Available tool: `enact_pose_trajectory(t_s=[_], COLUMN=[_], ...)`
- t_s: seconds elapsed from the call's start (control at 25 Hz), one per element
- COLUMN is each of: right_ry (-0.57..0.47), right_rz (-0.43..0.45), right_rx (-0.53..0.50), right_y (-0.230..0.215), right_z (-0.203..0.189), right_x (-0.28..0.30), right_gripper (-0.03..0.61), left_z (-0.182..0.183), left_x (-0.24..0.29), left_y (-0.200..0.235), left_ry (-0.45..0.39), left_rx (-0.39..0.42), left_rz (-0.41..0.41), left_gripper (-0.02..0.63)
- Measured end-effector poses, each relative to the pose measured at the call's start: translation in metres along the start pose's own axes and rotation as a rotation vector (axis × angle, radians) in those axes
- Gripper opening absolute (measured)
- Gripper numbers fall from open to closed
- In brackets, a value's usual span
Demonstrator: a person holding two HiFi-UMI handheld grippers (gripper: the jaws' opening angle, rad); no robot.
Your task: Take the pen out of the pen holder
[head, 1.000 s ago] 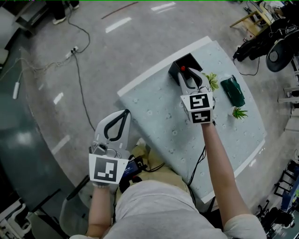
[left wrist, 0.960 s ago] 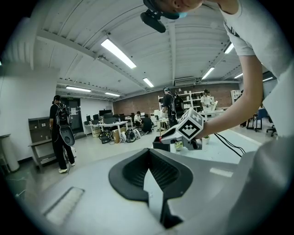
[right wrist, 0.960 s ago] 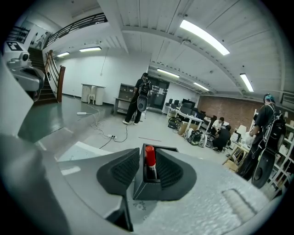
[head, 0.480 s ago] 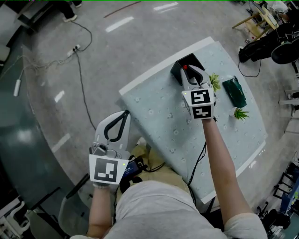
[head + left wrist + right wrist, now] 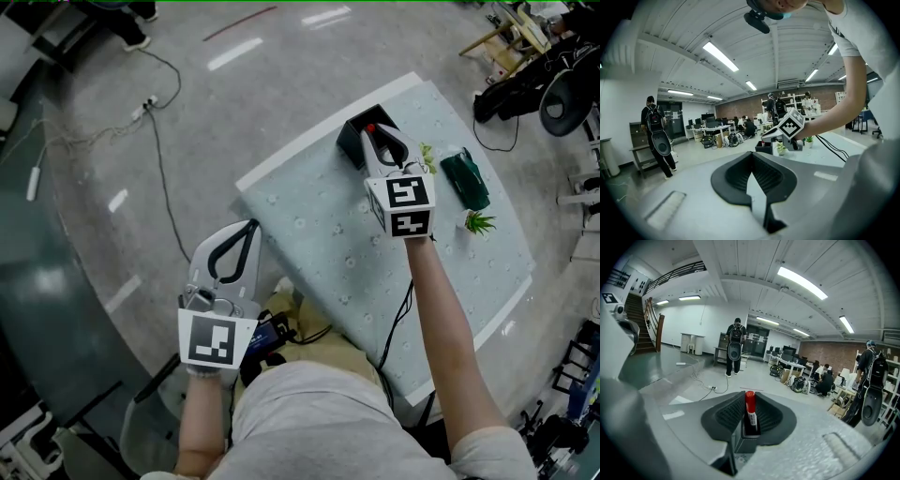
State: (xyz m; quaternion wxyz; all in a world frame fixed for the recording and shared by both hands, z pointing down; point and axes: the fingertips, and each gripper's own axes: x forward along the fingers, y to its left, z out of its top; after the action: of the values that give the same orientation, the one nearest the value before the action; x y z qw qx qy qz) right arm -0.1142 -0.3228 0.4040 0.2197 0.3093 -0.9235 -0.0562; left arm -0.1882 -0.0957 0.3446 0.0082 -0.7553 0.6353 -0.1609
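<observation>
Compared with one second earlier, the right tool [image 5: 377,139] has narrowed its jaws from wide apart and has shifted only slightly at the far edge of the counter [image 5: 319,234]; the left tool [image 5: 251,227] has not changed position. The right tool is now clamped on the pen [image 5: 750,411], with one ribbed pad on each side of the barrel just below the red cap. The pen stands upright, tilted slightly, with its lower end still inside the black pen holder [image 5: 354,141]. The pen holder rests on the counter near the far corner, directly in front of the right tool. To the right of the pen holder, a dark green object [image 5: 466,181] lies on the counter, with a small green plant [image 5: 478,222] just beside it on its near side. The left tool is held off the counter, over the floor [image 5: 141,141] beside the counter's near left edge. Its jaws are together at the tips, with nothing between them. A person with a backpack [image 5: 735,345] stands well beyond the counter.
</observation>
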Motion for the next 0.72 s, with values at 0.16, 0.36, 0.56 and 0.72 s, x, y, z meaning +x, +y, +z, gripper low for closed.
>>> enact_pose_trajectory(t_s=[0.16, 0.36, 0.56, 0.72], right_ry=[-0.034, -0.088, -0.154, -0.208], right_rz=[-0.017, -0.042, -0.077, -0.099], right_rx=[-0.008, -0.024, -0.042, -0.035], right_y=[-0.002, -0.005, -0.011, -0.015], right_z=[0.016, 0.039, 0.065, 0.083], right_x=[-0.012, -0.032, -0.061, -0.087], right_gripper=[0.063, 0.063, 0.063, 0.063], left_z=[0.006, 0.014, 0.026, 0.035], left_x=[-0.002, -0.002, 0.001, 0.005], left_y=[-0.002, -0.005, -0.013, -0.022], left_ry=[-0.017, -0.049, -0.076, -0.100], left_rx=[0.012, -0.004, 0.025, 0.029], left_rz=[-0.014, -0.027, -0.064, -0.095], left_gripper=[0.011, 0.011, 0.011, 0.011])
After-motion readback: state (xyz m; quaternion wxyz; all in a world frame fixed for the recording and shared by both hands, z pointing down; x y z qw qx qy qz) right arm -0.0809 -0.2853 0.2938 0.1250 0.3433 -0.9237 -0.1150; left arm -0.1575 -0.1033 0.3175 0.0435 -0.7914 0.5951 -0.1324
